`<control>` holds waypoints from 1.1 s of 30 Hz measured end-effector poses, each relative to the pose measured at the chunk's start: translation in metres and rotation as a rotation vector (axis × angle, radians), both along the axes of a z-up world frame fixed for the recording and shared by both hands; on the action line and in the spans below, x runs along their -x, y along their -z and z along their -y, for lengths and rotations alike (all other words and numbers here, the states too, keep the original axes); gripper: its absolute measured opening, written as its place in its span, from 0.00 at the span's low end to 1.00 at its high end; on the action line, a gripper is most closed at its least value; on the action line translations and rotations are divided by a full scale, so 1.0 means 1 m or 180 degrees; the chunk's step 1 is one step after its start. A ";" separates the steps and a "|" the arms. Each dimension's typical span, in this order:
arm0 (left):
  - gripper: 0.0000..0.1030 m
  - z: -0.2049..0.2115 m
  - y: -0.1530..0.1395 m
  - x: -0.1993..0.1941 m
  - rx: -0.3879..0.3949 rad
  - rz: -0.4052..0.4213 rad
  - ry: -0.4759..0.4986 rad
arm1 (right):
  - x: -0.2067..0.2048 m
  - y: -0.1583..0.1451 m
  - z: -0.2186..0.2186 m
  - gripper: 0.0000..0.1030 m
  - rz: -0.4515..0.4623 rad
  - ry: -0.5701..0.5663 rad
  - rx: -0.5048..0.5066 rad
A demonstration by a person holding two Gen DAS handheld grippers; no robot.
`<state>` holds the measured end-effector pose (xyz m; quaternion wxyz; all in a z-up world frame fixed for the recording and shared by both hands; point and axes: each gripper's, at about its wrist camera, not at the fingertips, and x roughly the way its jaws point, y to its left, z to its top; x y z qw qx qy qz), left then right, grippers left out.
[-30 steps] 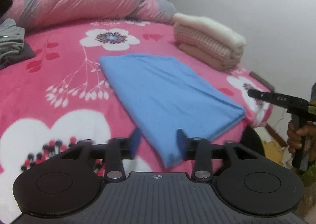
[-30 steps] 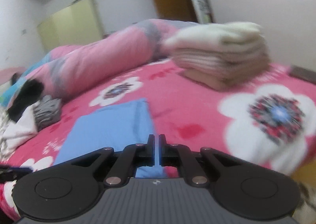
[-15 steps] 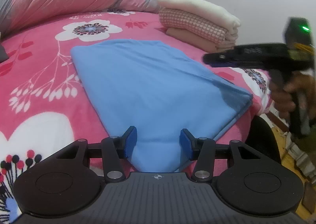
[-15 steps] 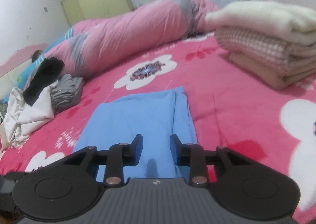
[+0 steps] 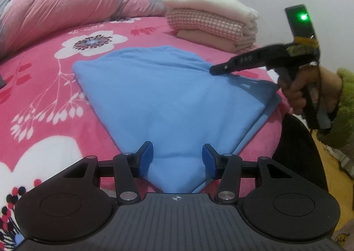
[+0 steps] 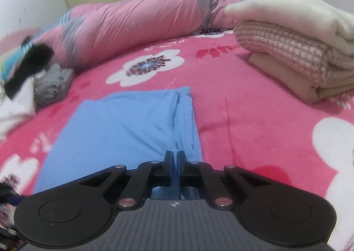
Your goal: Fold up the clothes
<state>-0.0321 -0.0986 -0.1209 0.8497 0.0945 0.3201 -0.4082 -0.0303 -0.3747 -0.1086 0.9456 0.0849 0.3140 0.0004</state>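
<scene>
Two grippers work one blue garment (image 5: 168,100), which lies folded flat on my pink flowered bed (image 5: 44,87). At far left sits a loose heap of grey and white clothes (image 6: 44,87). My left gripper (image 5: 177,162) is wide open, its blue pads straddling the garment's near corner without pinching it. To the right, my right gripper (image 6: 176,158), parted half a second ago, has now closed on the garment's right edge, raising a small ridge of cloth ahead of the jaws. That grip suggests another fold is being taken, though where the edge will go I cannot tell. Farthest right stands a neat stack of folded cream, checked and beige cloth (image 5: 212,23).
</scene>
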 end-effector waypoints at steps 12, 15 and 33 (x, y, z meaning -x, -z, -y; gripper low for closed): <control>0.48 0.004 -0.001 0.001 -0.0079 -0.0004 -0.0029 | 0.045 -0.026 0.033 0.05 0.0253 0.0461 -0.0105; 0.48 0.004 -0.003 0.001 -0.0093 -0.0037 -0.0068 | 0.065 -0.026 0.009 0.04 0.0380 -0.0064 -0.0134; 0.49 0.004 -0.027 -0.001 0.0007 -0.0051 -0.0159 | 0.079 -0.029 -0.035 0.05 0.0570 -0.0226 -0.0036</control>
